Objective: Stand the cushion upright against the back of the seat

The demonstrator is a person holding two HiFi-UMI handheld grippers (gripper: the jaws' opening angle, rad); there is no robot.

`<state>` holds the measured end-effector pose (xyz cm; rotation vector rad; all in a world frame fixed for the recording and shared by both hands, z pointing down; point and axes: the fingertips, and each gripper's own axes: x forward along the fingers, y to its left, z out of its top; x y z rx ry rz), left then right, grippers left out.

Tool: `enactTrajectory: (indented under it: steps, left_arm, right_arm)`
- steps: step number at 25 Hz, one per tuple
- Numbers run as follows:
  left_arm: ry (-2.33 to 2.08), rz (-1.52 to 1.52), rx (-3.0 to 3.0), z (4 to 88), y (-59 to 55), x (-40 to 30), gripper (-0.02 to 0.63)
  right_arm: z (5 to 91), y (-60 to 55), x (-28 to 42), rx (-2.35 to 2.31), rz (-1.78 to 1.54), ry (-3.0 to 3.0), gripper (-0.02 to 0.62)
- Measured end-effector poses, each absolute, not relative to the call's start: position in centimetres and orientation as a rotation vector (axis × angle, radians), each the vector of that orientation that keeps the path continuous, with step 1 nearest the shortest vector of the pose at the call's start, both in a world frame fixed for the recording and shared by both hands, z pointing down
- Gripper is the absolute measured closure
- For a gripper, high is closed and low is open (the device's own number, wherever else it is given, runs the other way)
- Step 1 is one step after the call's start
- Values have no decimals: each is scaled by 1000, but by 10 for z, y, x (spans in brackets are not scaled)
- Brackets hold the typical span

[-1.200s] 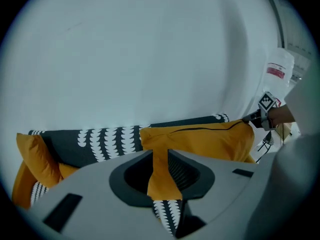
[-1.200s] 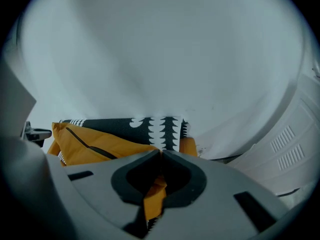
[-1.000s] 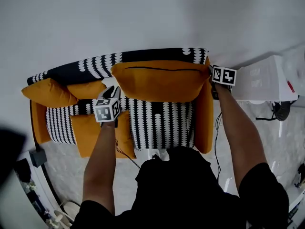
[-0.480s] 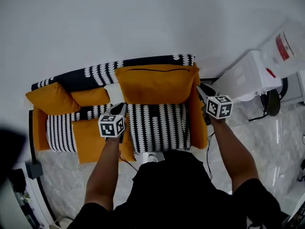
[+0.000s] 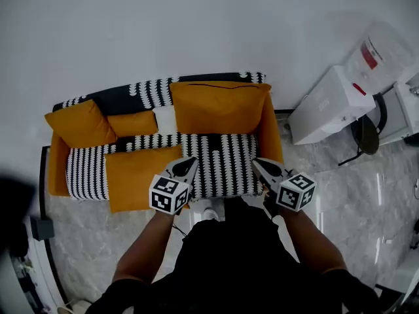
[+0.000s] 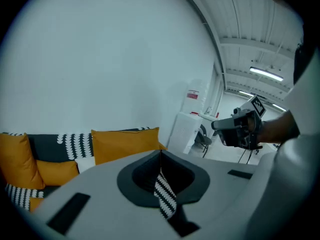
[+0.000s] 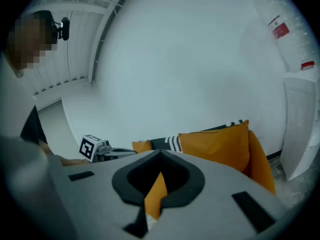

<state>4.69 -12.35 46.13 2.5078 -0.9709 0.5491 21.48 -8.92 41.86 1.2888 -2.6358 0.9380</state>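
Cushion stands upright on right end of seat, leaning on back, arm just beside it. Task looks done. Left gripper and right gripper hover at seat front edge, well apart from cushion. Jaws of both have just been closing, now together, nothing between. Risk: soft cushion, unsupported, may slump forward, or base may creep along seat if lean too shallow. Any re-reach could knock it flat

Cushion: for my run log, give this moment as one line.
cushion: upright against sofa back | left gripper: just closed, empty | right gripper: just closed, empty | step: done
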Motion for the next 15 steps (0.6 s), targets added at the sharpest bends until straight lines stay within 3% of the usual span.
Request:
enactTrajectory:
  steps: [15]
  left_arm:
    - [-899, 407, 2618, 411, 19, 98, 586]
  right_arm:
    - [391, 46, 186, 1130, 677, -2651, 557]
